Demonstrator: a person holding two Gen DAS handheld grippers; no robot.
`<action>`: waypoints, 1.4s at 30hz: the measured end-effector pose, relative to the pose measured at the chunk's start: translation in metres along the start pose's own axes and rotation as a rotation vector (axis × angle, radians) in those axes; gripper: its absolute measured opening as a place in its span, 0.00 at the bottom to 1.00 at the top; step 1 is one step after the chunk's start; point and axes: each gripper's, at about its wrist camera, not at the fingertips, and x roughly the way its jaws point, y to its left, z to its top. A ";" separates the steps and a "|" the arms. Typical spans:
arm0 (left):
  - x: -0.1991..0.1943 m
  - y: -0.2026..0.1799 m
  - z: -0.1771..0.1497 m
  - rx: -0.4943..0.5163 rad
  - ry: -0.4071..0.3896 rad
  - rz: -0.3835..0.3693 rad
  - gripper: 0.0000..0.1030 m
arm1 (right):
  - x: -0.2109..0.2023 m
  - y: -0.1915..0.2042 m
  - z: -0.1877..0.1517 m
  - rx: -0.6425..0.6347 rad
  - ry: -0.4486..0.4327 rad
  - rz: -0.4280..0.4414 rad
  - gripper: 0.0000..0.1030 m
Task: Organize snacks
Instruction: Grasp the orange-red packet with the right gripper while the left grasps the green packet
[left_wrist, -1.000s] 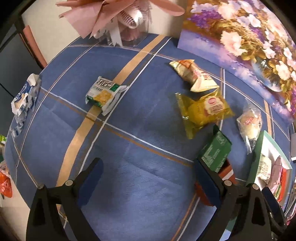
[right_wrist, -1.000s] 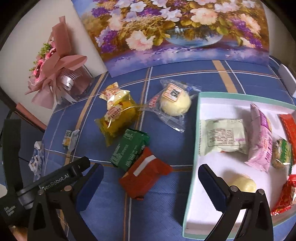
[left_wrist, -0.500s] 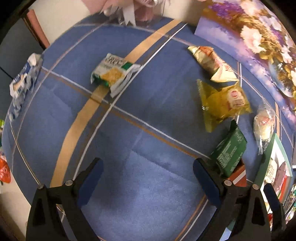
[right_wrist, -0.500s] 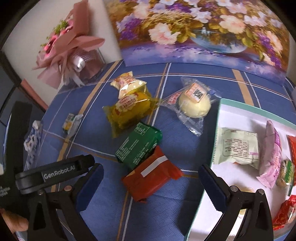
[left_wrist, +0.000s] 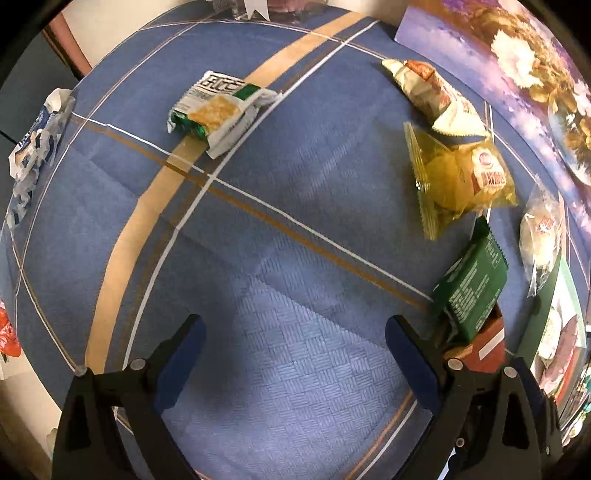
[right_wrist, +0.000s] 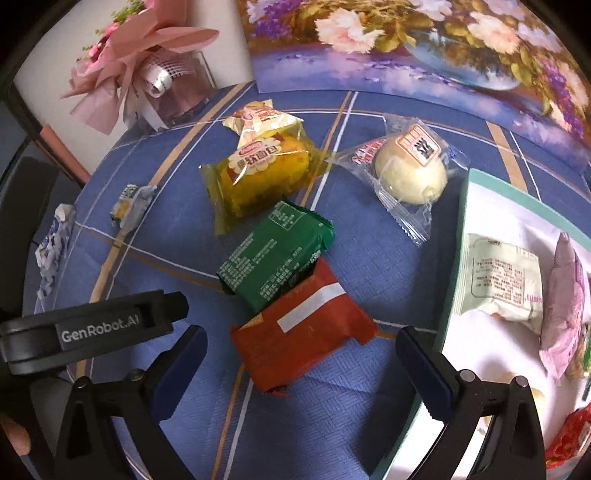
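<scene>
The right gripper (right_wrist: 301, 363) hangs over the blue plaid tablecloth (right_wrist: 362, 258) with its fingers (right_wrist: 424, 369) spread wide and nothing between them. Just ahead of it lies a red snack packet (right_wrist: 299, 336), flat on the table, its long axis running from near-left to far-right; a white strip on its face follows the same slant. A green snack packet (right_wrist: 277, 254) overlaps the red one's far edge and points the same way, label text up. Beyond it sits a yellow cake packet (right_wrist: 258, 177), long axis roughly left to right, with a cream-and-orange wrapper (right_wrist: 258, 118) touching its far side. A round pale bun in clear wrap (right_wrist: 406, 170) lies to the right, just beside the white tray with a teal rim (right_wrist: 463, 221). Inside the tray are a pale green packet (right_wrist: 498, 280) and a pink packet (right_wrist: 563, 306), the pink one standing on edge.

The left gripper (left_wrist: 293, 360) hovers above bare cloth, fingers (left_wrist: 181, 354) likewise wide apart and empty. In its view a green-and-white cracker packet (left_wrist: 218, 110) lies alone on the tan stripe, well apart from the cluster, long axis from lower left to upper right. A blue-and-white wrapper (left_wrist: 33, 147) rests at the table's left edge. A flower painting (right_wrist: 424, 44) and a pink bouquet (right_wrist: 140, 62) stand at the back.
</scene>
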 end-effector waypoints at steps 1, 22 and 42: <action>0.002 -0.002 0.000 0.002 0.002 0.000 0.95 | 0.001 0.001 0.000 -0.009 0.002 -0.002 1.00; 0.009 -0.002 0.002 0.000 0.015 -0.013 0.95 | 0.020 0.014 -0.003 -0.087 0.018 -0.045 0.79; -0.016 -0.017 0.008 0.009 -0.022 -0.030 0.95 | -0.002 -0.009 -0.003 -0.018 -0.009 -0.026 0.70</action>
